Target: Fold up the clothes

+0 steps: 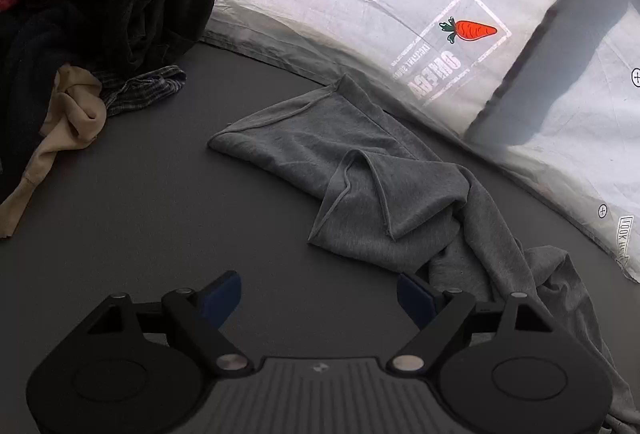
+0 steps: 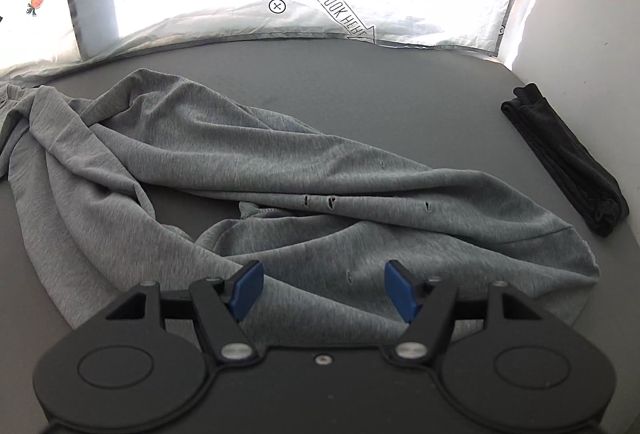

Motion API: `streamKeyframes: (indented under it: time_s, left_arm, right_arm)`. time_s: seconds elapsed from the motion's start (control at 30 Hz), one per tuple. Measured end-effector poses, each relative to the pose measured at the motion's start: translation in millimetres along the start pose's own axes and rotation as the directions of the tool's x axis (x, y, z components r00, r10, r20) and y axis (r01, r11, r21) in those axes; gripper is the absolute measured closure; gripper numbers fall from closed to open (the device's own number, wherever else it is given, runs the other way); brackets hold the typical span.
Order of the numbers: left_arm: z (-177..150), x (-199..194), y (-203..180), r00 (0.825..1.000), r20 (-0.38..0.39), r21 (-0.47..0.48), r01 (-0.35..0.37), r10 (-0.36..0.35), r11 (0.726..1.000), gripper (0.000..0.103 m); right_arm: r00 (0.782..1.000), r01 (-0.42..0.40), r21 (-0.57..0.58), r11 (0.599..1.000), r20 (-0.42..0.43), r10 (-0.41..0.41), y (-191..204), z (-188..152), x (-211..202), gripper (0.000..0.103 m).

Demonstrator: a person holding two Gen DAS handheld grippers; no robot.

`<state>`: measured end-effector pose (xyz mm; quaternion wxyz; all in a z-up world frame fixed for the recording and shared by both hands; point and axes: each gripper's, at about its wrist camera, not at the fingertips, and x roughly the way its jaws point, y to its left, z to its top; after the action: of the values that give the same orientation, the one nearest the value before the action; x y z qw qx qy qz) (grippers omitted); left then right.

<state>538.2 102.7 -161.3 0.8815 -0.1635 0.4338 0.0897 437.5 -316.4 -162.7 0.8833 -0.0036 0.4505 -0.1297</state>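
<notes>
A crumpled grey jersey garment lies on the dark grey worktop, its long axis slanting from far left to near right; its near edge is hidden behind the right gripper, fingers released above the cloth. The left gripper is spread over bare worktop, empty. A dark clothes heap is cut off at the left.

I see dark grey matte counter | white printed sheet with orange carrot picture behind it | white wall at my right
</notes>
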Motion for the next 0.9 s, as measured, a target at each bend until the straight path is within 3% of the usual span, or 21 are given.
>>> streamKeyframes:
  time_s: [0.07,0.23,0.4,0.43,0.47,0.5,0.53,0.67,0.9]
  left_arm:
    - [2,16,-5,1.000,-0.008,0.003,-0.013,0.013,1.000,0.017]
    - [16,57,-15,1.000,0.003,-0.114,-0.007,0.007,0.993,0.017]
    - [27,89,-24,1.000,0.003,-0.089,-0.008,0.008,0.996,0.018]
    - [28,93,-26,1.000,0.002,-0.083,-0.006,0.006,0.997,0.025]
    - [30,96,-28,1.000,0.002,-0.076,-0.004,0.005,0.997,0.048]
    - [31,98,-30,1.000,0.003,-0.066,-0.006,0.006,0.998,0.064]
    - [32,98,-32,1.000,0.001,-0.054,-0.016,0.016,0.998,0.102]
    - [38,70,-28,0.998,0.066,-0.081,-0.007,0.012,0.997,0.103]
    - [43,-44,21,0.974,0.214,-0.171,-0.034,0.071,0.985,0.103]
  right_arm:
    - [1.000,-0.021,-0.016,1.000,-0.007,0.021,7,5,4,0.035]
    - [0.999,-0.043,-0.045,0.998,-0.022,0.042,20,14,14,0.035]
    - [0.999,-0.004,-0.081,0.997,-0.046,0.001,21,15,21,0.034]
    - [0.999,0.004,-0.084,0.996,-0.053,-0.009,20,15,23,0.034]
    - [0.998,0.010,-0.081,0.997,-0.060,-0.015,18,15,25,0.034]
    - [0.998,0.016,-0.073,0.997,-0.066,-0.021,15,14,26,0.034]
    - [0.997,0.023,-0.064,0.998,-0.072,-0.028,12,14,27,0.033]
    - [0.995,0.032,-0.033,0.999,-0.088,-0.035,5,13,32,0.033]
    - [1.000,-0.006,-0.023,1.000,-0.028,0.005,4,11,15,0.032]
